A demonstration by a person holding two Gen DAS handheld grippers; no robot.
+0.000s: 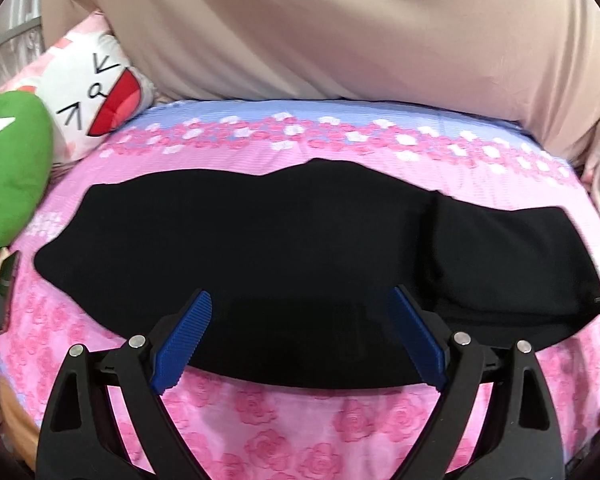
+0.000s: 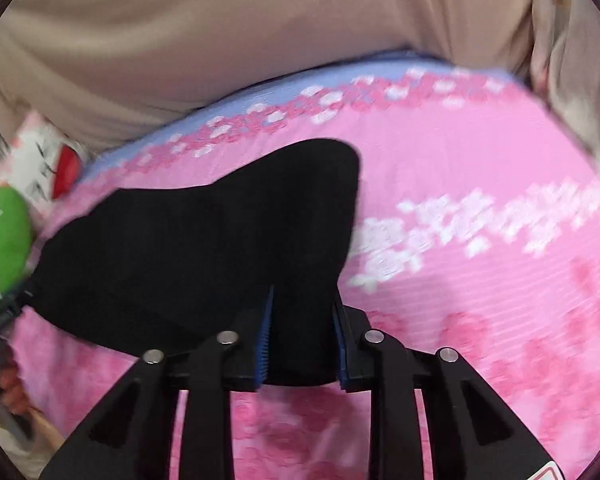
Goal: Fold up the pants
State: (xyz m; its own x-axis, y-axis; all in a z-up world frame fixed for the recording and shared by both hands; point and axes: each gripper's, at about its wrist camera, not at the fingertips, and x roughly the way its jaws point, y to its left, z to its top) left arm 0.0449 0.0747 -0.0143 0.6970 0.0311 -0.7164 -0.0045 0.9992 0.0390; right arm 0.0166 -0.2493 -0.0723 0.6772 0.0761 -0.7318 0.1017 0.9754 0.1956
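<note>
Pants [image 1: 284, 248], black, lie flat on a bed [image 1: 340, 420] with pink rose sheets, beige curtain [image 1: 340, 28] behind. Left hand-held gripper [image 1: 300, 304] is spread wide above them; right hand-held gripper [image 2: 304, 300] straddles their edge, grip unclear.

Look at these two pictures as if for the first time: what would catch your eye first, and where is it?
The black pants stand out first, spread flat across the middle of the pink rose-print bedspread. Next come the blue pads of the left tool, spread wide over the pants' near edge. At the far left, a green plush and a white pillow with a cartoon face add bright colour.
</note>
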